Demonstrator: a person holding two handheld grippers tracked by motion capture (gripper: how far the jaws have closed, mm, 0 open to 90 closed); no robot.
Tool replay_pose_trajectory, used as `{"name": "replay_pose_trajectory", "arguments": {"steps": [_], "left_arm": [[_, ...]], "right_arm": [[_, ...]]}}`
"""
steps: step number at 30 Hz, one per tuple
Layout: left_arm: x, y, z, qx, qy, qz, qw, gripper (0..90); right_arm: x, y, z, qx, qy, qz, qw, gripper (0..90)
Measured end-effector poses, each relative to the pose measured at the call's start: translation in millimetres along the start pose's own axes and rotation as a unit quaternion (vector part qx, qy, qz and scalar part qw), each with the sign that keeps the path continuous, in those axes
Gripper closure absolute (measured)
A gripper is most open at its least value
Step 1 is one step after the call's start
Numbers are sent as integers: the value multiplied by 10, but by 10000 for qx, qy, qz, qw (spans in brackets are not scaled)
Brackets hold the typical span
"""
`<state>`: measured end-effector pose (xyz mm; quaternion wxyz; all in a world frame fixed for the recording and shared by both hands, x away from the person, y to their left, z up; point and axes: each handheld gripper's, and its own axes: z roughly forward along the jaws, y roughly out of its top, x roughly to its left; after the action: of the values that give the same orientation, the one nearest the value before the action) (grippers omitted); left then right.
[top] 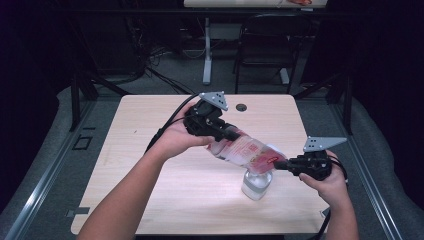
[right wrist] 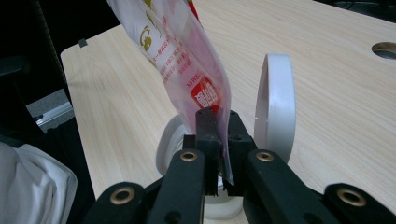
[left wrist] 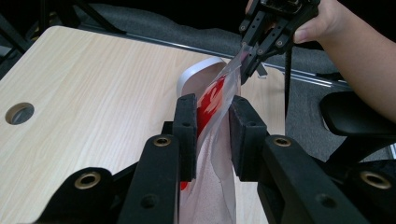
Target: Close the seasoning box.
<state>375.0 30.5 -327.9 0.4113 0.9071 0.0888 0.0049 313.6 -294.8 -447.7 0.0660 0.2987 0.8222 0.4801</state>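
Bag (top: pixel 245 150): held over the open jar (top: pixel 256 184), mouth end down
Left gripper (top: pixel 231 134): clamped on the bag's body
Right gripper (top: pixel 278 163): pinching the bag's corner
Tip: keep the mouth above the jar, tilt slowly

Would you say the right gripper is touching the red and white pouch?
Touching: in the right gripper view, the right gripper has its jaws pinched on the pouch edge.

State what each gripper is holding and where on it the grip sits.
Both hold one red-and-white plastic pouch. The left gripper clamps its body from both sides; the right gripper pinches its edge at the other end, above the open jar.
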Motion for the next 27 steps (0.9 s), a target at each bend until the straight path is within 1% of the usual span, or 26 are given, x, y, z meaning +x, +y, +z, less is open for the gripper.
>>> {"name": "replay_pose_trajectory", "arguments": {"steps": [27], "left_arm": [[-8, 5, 1, 15, -13, 33, 10000, 759]], "right_arm": [[2, -2, 1, 14, -5, 10, 10000, 879]]}}
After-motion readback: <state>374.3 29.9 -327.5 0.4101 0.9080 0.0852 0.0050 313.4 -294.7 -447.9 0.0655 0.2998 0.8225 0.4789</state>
